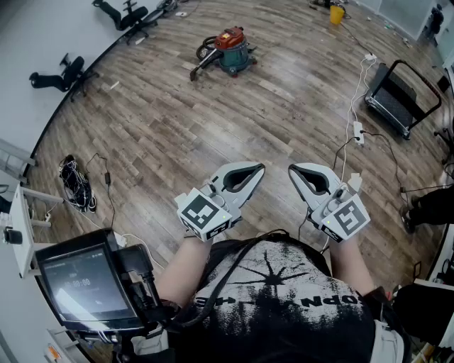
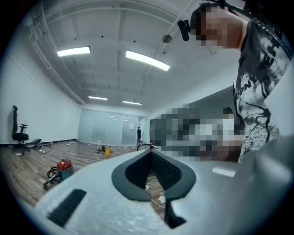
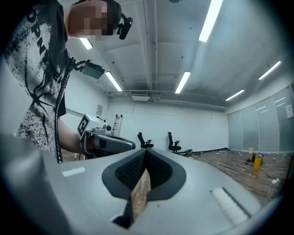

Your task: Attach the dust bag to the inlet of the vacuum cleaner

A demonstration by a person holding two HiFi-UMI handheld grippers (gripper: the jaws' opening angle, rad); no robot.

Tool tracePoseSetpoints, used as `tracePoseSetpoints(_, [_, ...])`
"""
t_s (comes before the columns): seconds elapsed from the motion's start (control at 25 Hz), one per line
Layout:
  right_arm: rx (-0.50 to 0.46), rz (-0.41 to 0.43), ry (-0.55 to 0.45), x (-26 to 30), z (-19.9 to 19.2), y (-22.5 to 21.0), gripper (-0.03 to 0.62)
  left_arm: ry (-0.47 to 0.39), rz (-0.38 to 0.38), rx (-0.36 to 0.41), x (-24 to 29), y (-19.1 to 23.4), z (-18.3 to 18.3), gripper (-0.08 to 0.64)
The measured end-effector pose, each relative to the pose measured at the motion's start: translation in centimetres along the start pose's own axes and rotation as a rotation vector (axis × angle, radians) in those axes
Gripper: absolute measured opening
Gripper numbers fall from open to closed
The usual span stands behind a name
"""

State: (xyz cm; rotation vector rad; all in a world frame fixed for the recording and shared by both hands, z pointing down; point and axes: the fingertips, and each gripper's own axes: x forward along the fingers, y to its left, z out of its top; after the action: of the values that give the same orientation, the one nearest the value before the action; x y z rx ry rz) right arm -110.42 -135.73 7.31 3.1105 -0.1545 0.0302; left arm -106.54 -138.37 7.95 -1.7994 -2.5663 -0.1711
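Where the wood-plank floor (image 1: 177, 120) stretches away, the vacuum cleaner (image 1: 230, 46), red on top and teal below, stands far off, well apart from both grippers. Black office chairs (image 1: 60, 76) sit at the far left by the white wall (image 1: 42, 35). A yellow bucket (image 1: 336, 13) stands at the far edge, and a white cable (image 1: 355, 106) runs down the right beside a black metal frame (image 1: 401, 96). The left gripper (image 1: 259, 169) and right gripper (image 1: 292, 170) are level and near the person, each one's fingers pressed together on nothing. The near-left screen (image 1: 85, 283) shows pale digits too blurred to read. The shirt (image 1: 284, 298) bears white lettering, upside down and partly cut off.
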Motion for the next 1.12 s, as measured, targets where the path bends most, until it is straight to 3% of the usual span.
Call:
tracePoseSetpoints(0.36, [0.013,-0.004,0.005,-0.1,-0.3,0.1,0.005,0.008,-0.039,-0.012,0.1,-0.7,-0.2,-0.002])
tracePoseSetpoints(0.6, [0.102,0.001,-0.003,-0.6,-0.9,0.1,0.007,0.013,-0.033,-0.024,-0.3,-1.2,-0.7,-0.002])
tracePoseSetpoints(0.88, [0.032,0.028,0.035,0.1,-1.4,1.0,0.008,0.022,-0.024,-0.039,-0.5,-0.5,-1.4,-0.002])
tracePoseSetpoints(1.12, [0.044,0.022,0.015,-1.5,-2.1,1.0,0.007,0.042,-0.031,-0.037,0.4,-2.0,-2.5,-0.002])
